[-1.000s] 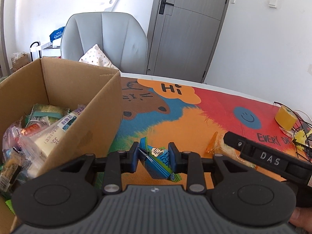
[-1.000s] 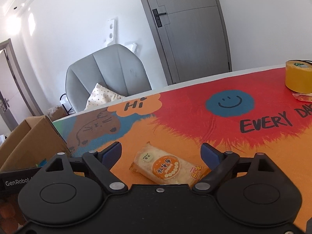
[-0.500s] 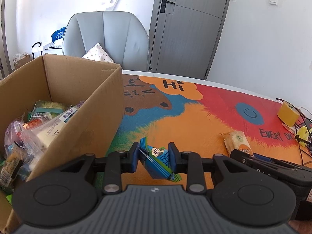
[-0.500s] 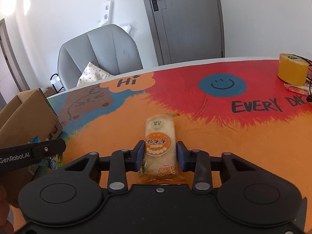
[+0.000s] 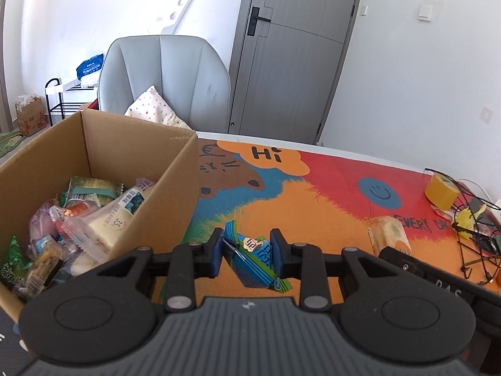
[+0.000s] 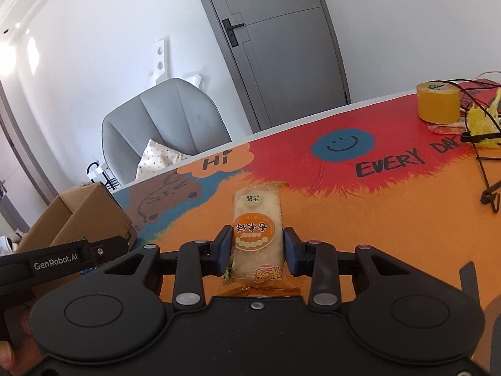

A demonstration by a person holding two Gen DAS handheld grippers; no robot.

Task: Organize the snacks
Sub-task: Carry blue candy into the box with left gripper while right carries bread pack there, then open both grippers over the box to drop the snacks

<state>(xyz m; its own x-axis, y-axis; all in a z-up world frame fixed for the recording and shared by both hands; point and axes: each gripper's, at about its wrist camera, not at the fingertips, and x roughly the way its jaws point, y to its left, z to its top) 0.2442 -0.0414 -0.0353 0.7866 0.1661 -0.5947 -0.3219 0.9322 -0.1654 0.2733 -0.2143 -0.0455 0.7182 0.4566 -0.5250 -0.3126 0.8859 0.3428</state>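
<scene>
Claws both loaded: left claw (image 5: 247,255) clamps blue packet (image 5: 255,260), right claw (image 6: 258,250) just closed on rice cracker (image 6: 256,235); lift clear over box (image 5: 175,169) rim.

1. My left gripper (image 5: 247,255) points forward and somewhat down, its blue pads (image 5: 217,257) pressed on a blue snack packet (image 5: 253,261) held tilted between them.
2. My right gripper (image 6: 257,250) points the same way, slightly rolled; its jaws have just closed, clamping an orange rice cracker packet (image 6: 256,235) lengthwise.
3. My fingers (image 6: 9,355) show at the lower left edge of the right wrist view, behind the left gripper's body.
</scene>
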